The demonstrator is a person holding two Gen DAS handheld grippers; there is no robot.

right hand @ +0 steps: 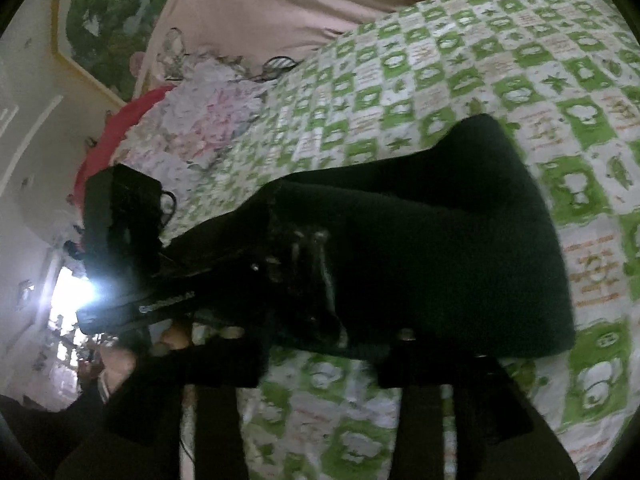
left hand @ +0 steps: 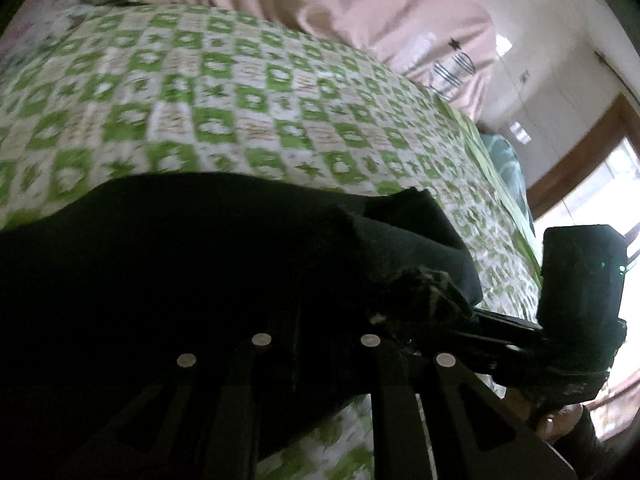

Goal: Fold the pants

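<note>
The black pants (left hand: pixel 180 248) hang in a dark fold over the green-and-white checked bedspread (left hand: pixel 240 92). In the left wrist view the cloth covers my left gripper (left hand: pixel 316 320), whose jaws are hidden under it; it looks shut on the pants. The right gripper's body (left hand: pixel 580 304) shows at the right, next to the cloth's corner. In the right wrist view the pants (right hand: pixel 420 260) are draped across my right gripper (right hand: pixel 320 344), which looks closed on their edge. The left gripper's body (right hand: pixel 120 216) shows at the left.
A pink quilt (left hand: pixel 360 4) with striped prints lies at the head of the bed. A floral cloth (right hand: pixel 192 120) and a red item (right hand: pixel 120 128) sit at the bed's far left. A wall picture (right hand: pixel 108 20), door frame (left hand: pixel 580 152) and bright window surround the bed.
</note>
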